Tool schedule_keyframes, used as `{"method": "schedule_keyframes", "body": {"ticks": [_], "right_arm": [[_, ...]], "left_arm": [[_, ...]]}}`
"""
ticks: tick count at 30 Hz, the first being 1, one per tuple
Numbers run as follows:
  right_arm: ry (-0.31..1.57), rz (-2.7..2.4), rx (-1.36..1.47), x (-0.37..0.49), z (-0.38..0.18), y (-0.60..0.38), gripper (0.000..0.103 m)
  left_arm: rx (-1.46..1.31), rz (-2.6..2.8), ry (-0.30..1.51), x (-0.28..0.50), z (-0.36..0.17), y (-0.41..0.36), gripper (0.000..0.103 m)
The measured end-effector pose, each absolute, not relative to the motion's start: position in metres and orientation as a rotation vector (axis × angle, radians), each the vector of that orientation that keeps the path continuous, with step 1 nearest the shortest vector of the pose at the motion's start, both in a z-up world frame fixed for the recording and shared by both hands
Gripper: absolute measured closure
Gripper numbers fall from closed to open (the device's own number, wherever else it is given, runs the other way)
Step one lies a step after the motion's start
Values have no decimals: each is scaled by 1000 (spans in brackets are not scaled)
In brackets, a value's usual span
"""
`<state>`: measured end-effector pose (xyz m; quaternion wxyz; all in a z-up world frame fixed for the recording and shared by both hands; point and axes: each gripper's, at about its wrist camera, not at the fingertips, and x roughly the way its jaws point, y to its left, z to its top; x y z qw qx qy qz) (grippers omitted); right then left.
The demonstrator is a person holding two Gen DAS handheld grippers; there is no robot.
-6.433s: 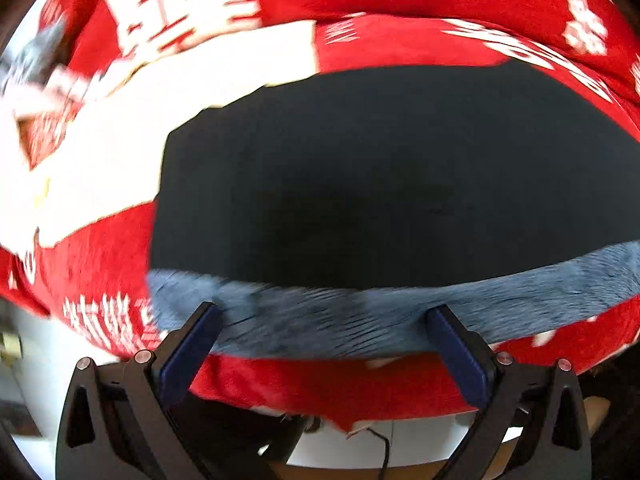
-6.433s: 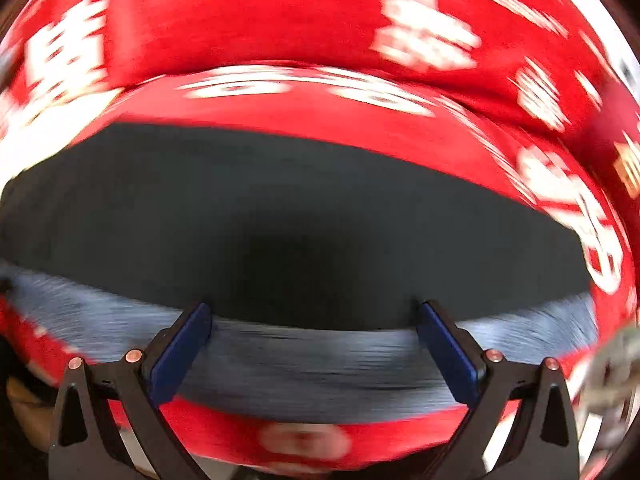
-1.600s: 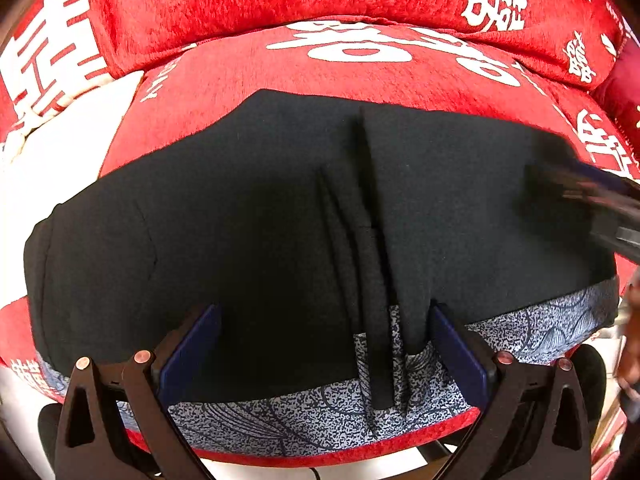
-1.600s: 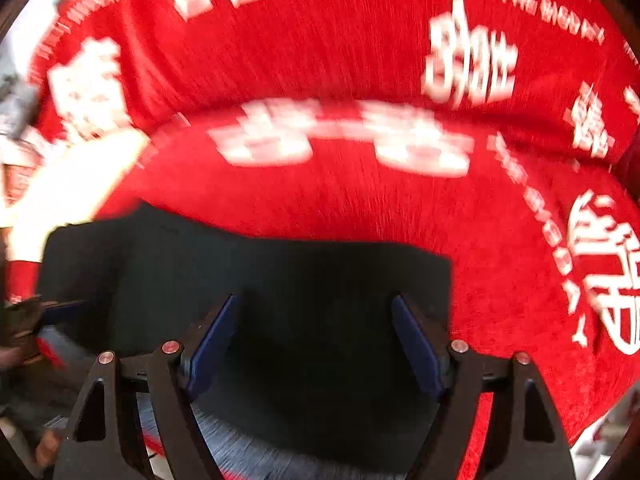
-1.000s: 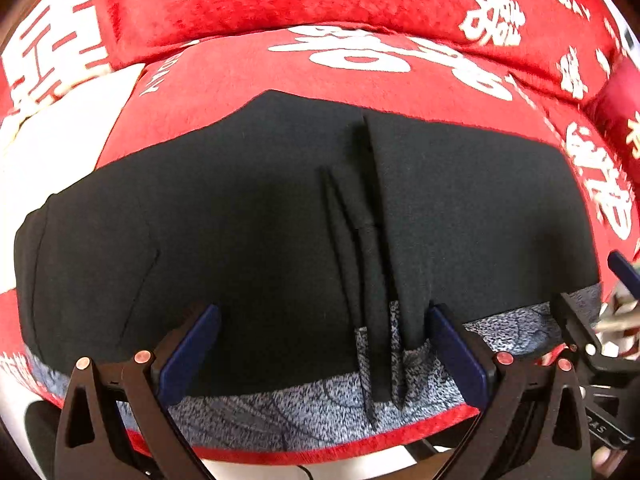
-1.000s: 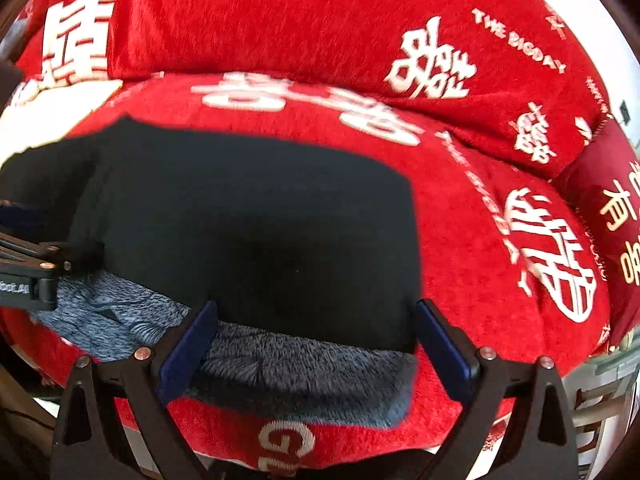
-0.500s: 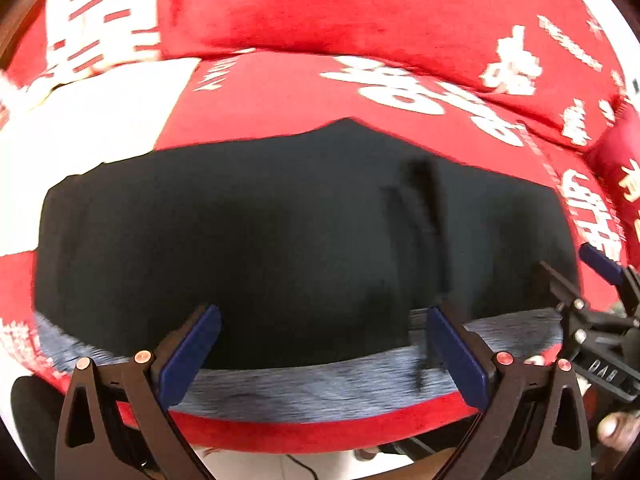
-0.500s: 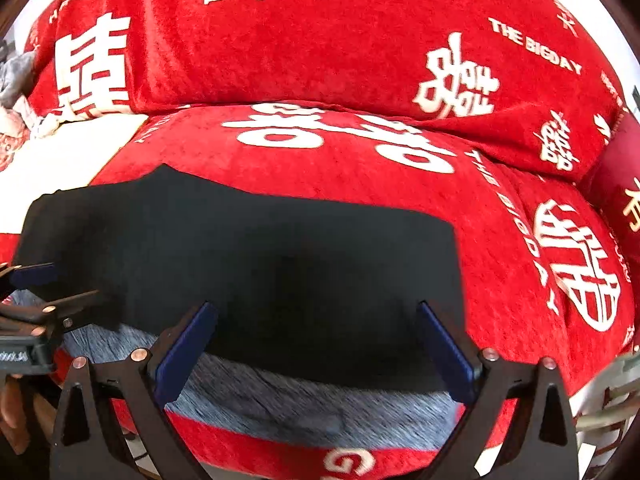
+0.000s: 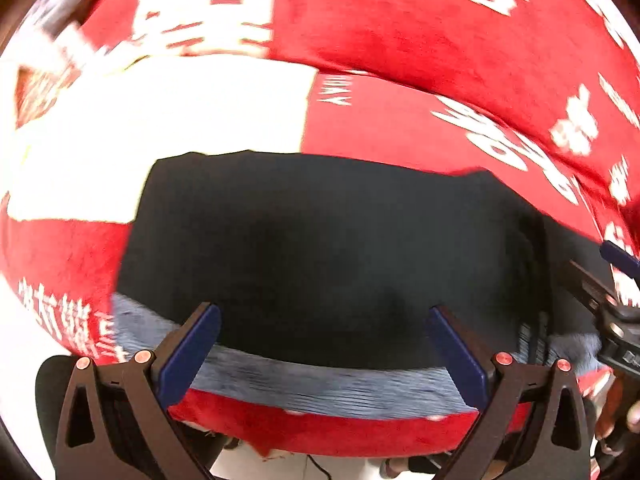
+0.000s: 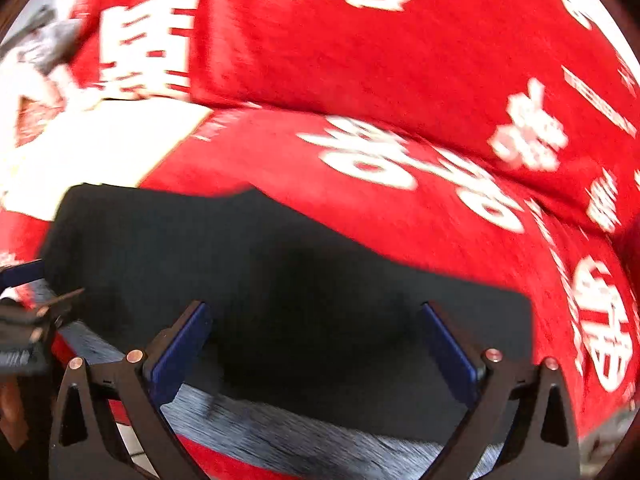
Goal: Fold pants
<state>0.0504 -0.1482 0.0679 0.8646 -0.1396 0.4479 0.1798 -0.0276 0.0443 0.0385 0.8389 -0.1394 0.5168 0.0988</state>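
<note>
The black pants (image 9: 320, 248) lie spread across the red sofa seat, with a grey patterned waistband (image 9: 320, 384) along the near edge. My left gripper (image 9: 324, 344) is open and empty, hovering over the waistband near the pants' left part. My right gripper (image 10: 316, 344) is open and empty over the right part of the pants (image 10: 320, 292), above the grey band (image 10: 280, 436). Each gripper shows at the edge of the other's view: the right one (image 9: 608, 300) and the left one (image 10: 28, 312).
The red sofa cushions (image 9: 440, 40) with white characters rise behind the seat. A white panel (image 9: 160, 128) covers the seat to the left of the pants. The sofa's front edge (image 9: 320, 432) lies just below the waistband.
Both grippers have swung left, so the view has shifted toward the pants' left end and the white panel. Both stay open. The pants lie as before.
</note>
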Motion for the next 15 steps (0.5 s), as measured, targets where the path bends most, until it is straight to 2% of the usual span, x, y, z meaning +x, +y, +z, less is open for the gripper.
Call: {"method": "schedule_keyframes", "body": {"ticks": [3,4,11,15], "right_arm": [[913,542,-388,61,70,-99,1],[911,589,-419,65,69,-84,1],[1043,933,-604,92,37,26,1],[1168,1072,-759,104,-5,75,0]], "left_arm": [[-340,254,1217,-24,-2,79,0],[-402,207,1188,-26,-5,88,0],[-402,156,1163,-46,13,101,0],[-400,160,1139,-62,20,126,0]]}}
